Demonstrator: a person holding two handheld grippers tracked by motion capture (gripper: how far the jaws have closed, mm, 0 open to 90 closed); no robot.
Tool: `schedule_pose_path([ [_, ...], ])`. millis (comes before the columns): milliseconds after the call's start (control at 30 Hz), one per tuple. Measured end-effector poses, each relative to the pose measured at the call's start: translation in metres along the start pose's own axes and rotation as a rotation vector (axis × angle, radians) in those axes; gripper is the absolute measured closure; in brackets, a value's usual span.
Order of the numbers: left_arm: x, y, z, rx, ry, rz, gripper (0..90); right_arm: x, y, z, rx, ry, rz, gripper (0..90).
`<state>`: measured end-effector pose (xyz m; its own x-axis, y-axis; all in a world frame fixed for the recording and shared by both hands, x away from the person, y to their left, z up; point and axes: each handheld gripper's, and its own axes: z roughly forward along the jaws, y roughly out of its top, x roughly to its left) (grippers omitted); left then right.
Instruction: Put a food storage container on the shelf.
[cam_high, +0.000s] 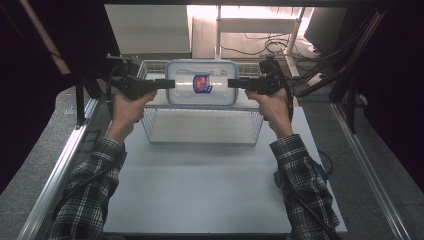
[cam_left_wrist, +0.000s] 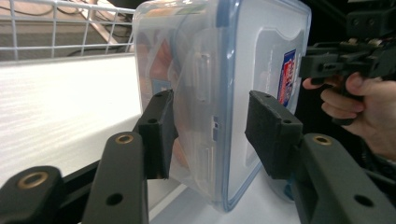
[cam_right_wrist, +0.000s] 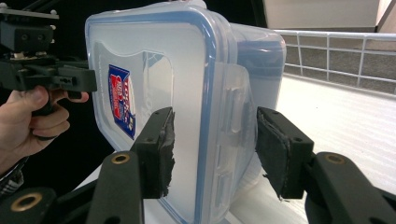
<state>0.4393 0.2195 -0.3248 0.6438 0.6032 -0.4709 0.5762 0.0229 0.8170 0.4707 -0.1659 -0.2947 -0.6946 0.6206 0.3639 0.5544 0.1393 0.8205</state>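
Observation:
A clear plastic container (cam_high: 202, 82) with a blue-sealed lid and a red and blue label hangs lid-up over the white wire basket (cam_high: 200, 126). My left gripper (cam_high: 170, 83) is shut on its left end and my right gripper (cam_high: 232, 83) on its right end, both reaching in level. In the left gripper view the jaws (cam_left_wrist: 210, 126) clamp the container (cam_left_wrist: 210, 56) across its side flap, one pad under the body, one on the lid. In the right gripper view the jaws (cam_right_wrist: 215, 135) hold the container (cam_right_wrist: 187, 60) the same way.
The basket stands at the far middle of a pale table (cam_high: 200, 190); its wire wall (cam_left_wrist: 70, 28) (cam_right_wrist: 336, 51) rises behind the container. Metal rails run along both table sides. Cables and frame legs lie beyond the far edge. Checked sleeves come in from below.

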Motion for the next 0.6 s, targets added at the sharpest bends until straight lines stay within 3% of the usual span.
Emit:
schedule_pose_path([
  [133,-0.005,0.001,0.002,0.005,0.038,0.044,49.6,-0.001,0.000,0.002,-0.006,-0.004,-0.001,46.3],
  [333,-0.005,0.003,0.003,0.011,0.063,0.069,47.3,0.000,0.002,0.004,-0.002,-0.030,-0.018,45.2],
  [500,-0.007,0.003,0.011,0.065,0.141,0.133,41.9,0.002,0.000,0.008,0.014,-0.043,-0.031,40.2],
  [600,-0.004,0.003,0.013,0.069,0.134,0.113,40.6,0.001,-0.001,0.012,0.019,-0.047,-0.009,37.7],
])
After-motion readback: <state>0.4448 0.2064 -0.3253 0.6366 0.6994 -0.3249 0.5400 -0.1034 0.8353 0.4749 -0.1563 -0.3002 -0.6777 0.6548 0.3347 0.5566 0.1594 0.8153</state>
